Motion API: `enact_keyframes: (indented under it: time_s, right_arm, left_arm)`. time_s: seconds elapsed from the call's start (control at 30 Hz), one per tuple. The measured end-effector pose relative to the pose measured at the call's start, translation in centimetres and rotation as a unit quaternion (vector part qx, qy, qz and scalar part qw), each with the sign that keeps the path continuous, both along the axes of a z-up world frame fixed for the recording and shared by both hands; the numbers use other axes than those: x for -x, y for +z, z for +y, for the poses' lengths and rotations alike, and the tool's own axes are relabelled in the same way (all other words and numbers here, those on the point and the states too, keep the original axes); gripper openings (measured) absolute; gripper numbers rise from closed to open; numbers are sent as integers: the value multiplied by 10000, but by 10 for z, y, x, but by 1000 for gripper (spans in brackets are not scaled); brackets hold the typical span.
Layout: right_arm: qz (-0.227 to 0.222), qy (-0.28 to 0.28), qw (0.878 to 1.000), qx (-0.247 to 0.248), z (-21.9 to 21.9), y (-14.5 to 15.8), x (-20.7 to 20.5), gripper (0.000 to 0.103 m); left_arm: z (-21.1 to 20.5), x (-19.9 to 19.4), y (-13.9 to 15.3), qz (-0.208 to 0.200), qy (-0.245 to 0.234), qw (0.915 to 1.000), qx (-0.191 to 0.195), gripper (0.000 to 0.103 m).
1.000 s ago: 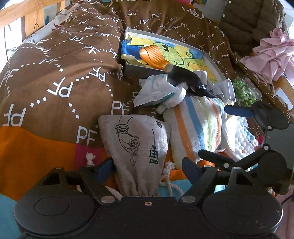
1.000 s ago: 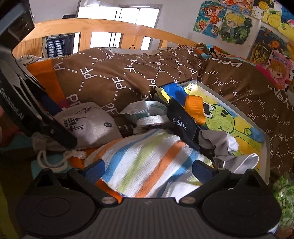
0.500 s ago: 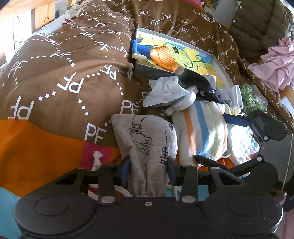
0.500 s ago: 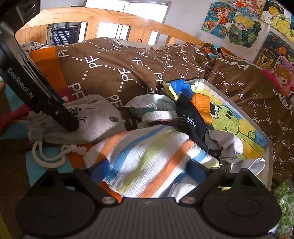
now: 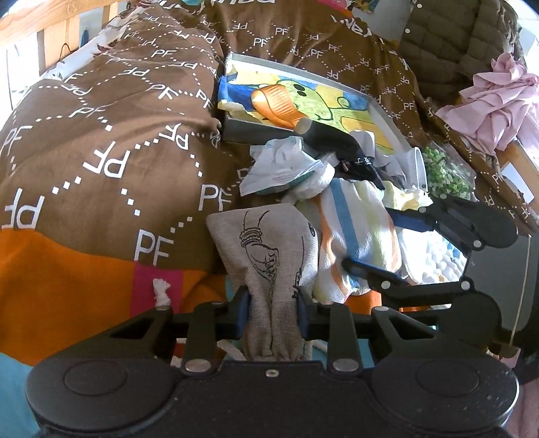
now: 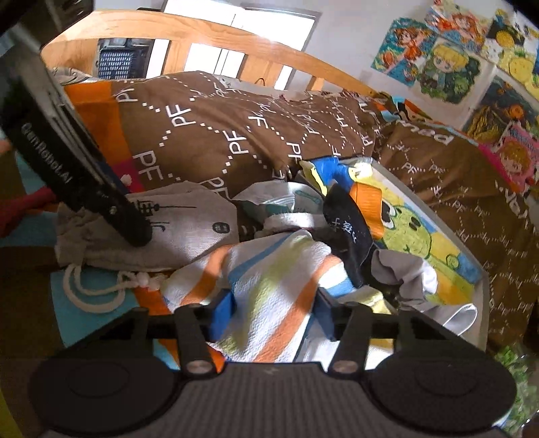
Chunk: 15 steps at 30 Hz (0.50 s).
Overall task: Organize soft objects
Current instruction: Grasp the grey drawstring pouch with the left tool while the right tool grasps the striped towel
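Grey drawstring pouch [image 5: 269,256] and striped towel [image 6: 269,279] now pinched between formerly spread fingers [image 5: 243,311], left and right.

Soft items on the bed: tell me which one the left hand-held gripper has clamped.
The grey drawstring pouch with black line drawings, pinched by the left hand-held gripper. The striped towel sits in the right hand-held gripper.

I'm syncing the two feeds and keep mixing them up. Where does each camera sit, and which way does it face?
Left wrist: sits on the left gripper, looking along its fingers, shut on the grey drawstring pouch; the right gripper shows at its right.
Right wrist: sits on the right gripper, its fingers closed around the striped towel, facing the wooden headboard; the left gripper shows at left.
Shared: pouch, towel, grey tray and brown blanket.
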State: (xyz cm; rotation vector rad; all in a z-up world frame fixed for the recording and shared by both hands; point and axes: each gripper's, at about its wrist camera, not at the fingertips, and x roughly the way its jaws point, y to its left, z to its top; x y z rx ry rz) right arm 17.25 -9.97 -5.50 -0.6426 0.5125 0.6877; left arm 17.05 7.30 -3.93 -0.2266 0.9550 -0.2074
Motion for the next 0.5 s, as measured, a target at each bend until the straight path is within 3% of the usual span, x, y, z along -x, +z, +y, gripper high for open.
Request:
enact_keyframes:
  time_s: [0.3,0.5]
  right_arm:
    - [-488,236,9981,276,6,-4,14,29]
    - [-771,321,9961,269,6,-2,18,21]
  left_arm:
    - [5,1,0,15,189,9997,139,30]
    - [6,4,5,-127,357,9992,138,26]
